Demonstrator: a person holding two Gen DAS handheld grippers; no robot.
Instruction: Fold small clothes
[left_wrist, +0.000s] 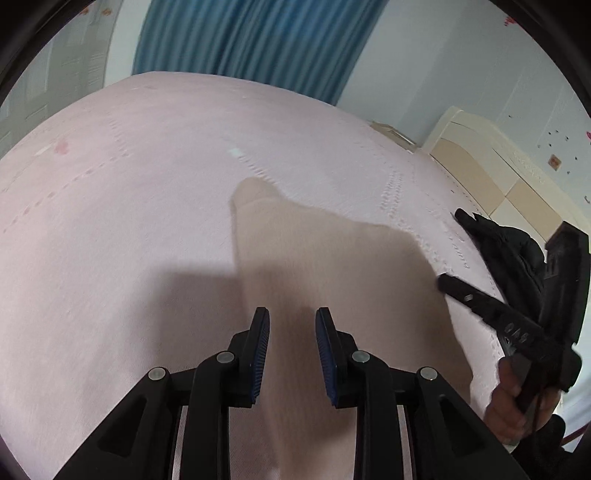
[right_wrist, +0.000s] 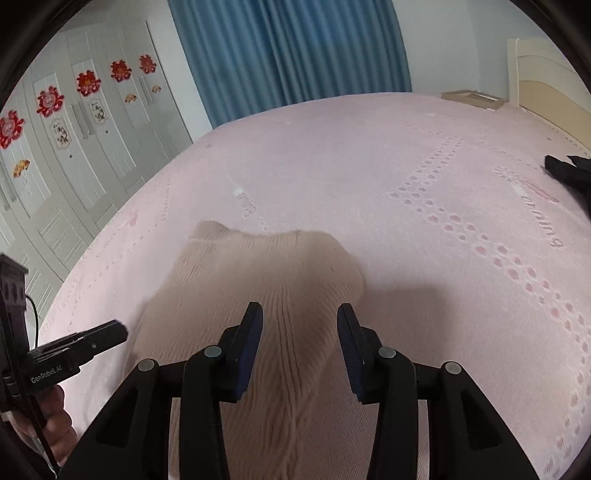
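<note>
A small beige knit garment (left_wrist: 317, 258) lies flat on the pink bed sheet (left_wrist: 129, 184); it also shows in the right wrist view (right_wrist: 266, 280). My left gripper (left_wrist: 291, 321) is open and empty, hovering over the garment's near part. My right gripper (right_wrist: 299, 317) is open and empty, above the garment's near right side. The right gripper also shows at the right edge of the left wrist view (left_wrist: 447, 282). The left gripper also shows at the left edge of the right wrist view (right_wrist: 118, 330). The garment's near end is hidden under the grippers.
A black piece of clothing (left_wrist: 506, 251) lies at the bed's right edge, also in the right wrist view (right_wrist: 569, 173). A cream headboard (left_wrist: 491, 162) stands on the right, a blue curtain (right_wrist: 288, 51) behind, white wardrobe doors (right_wrist: 74, 140) on the left.
</note>
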